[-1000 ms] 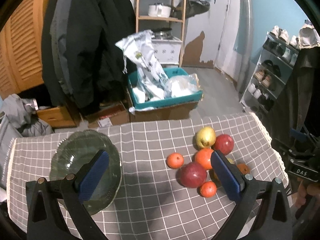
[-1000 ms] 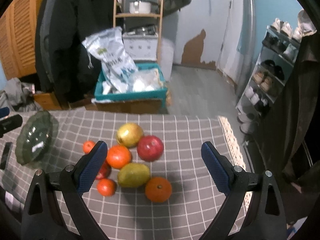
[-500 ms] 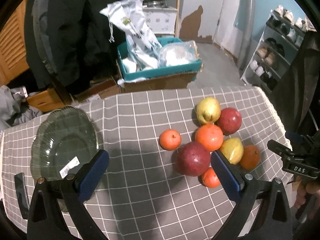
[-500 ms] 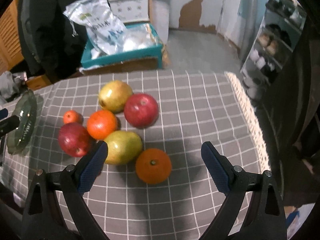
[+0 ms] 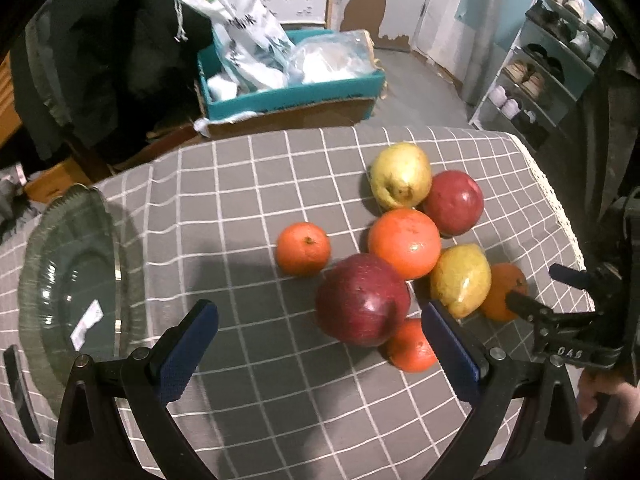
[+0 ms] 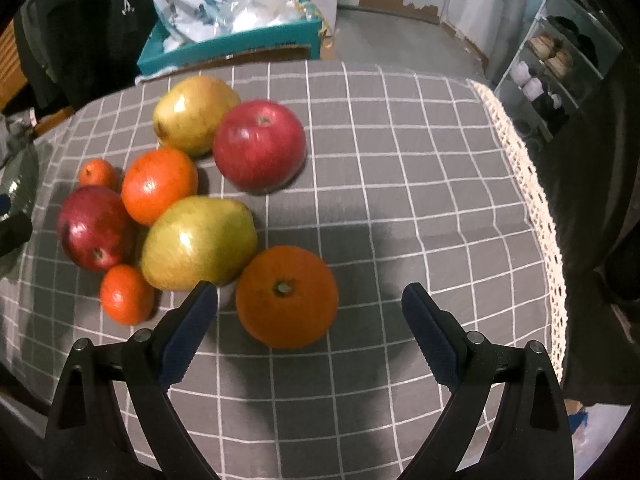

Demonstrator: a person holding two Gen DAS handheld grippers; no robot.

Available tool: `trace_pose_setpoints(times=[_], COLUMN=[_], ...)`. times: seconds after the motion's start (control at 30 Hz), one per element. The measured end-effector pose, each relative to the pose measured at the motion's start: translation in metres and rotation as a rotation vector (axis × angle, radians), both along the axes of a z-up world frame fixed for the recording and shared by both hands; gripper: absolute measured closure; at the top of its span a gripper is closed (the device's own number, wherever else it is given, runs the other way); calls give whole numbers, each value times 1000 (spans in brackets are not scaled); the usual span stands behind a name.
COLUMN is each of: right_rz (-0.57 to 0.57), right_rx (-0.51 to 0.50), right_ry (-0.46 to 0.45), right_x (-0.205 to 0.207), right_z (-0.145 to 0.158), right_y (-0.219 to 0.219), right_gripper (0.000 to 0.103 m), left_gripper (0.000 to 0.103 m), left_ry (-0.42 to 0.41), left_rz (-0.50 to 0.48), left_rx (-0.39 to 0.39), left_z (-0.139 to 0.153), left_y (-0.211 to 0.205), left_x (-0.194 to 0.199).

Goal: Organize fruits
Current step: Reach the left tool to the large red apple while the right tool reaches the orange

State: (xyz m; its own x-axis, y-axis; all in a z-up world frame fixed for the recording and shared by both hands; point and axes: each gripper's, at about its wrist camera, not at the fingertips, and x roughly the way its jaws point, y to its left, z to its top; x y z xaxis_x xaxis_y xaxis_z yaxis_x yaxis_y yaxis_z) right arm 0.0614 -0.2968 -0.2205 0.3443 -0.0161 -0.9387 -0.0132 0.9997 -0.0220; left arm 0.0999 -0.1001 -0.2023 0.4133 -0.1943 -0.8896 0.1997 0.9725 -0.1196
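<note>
Both views are dim indoor exposures with strong fisheye distortion: the grid lines of the checked tablecloth [image 5: 256, 208] bow outward, and black vignetting fills the corners. Light arrives from above and behind the cameras. In the left wrist view, a broad soft shadow lies on the cloth left of the small mandarin [image 5: 303, 249]. Small specular highlights mark the dark red apple [image 5: 363, 299] and the glass bowl [image 5: 76, 292]. In the right wrist view, a soft shadow lies right of the orange [image 6: 286, 297]. The red apple [image 6: 259, 146] shows slight motion blur; background detail is soft and noisy.
</note>
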Motion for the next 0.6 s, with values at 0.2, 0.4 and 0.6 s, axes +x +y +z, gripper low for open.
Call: trace_pose_setpoints(times=[0.2,0.4,0.6], right_rz=[3,20,31], right_rx=[5,30,57], right_ry=[31,56,75], right_x=[3,8,9], right_z=[-14,-24,-31], right_y=[-2,0,3], right_gripper=[12,18,27], left_gripper=[1,1,1], left_ry=[42,71,111], left_rz=[-18,-46,-61], left_rx=[-11,-9,-18], left_z=[-18,-34,-50], left_y=[-12,-24,-31], left_x=[8,13,18])
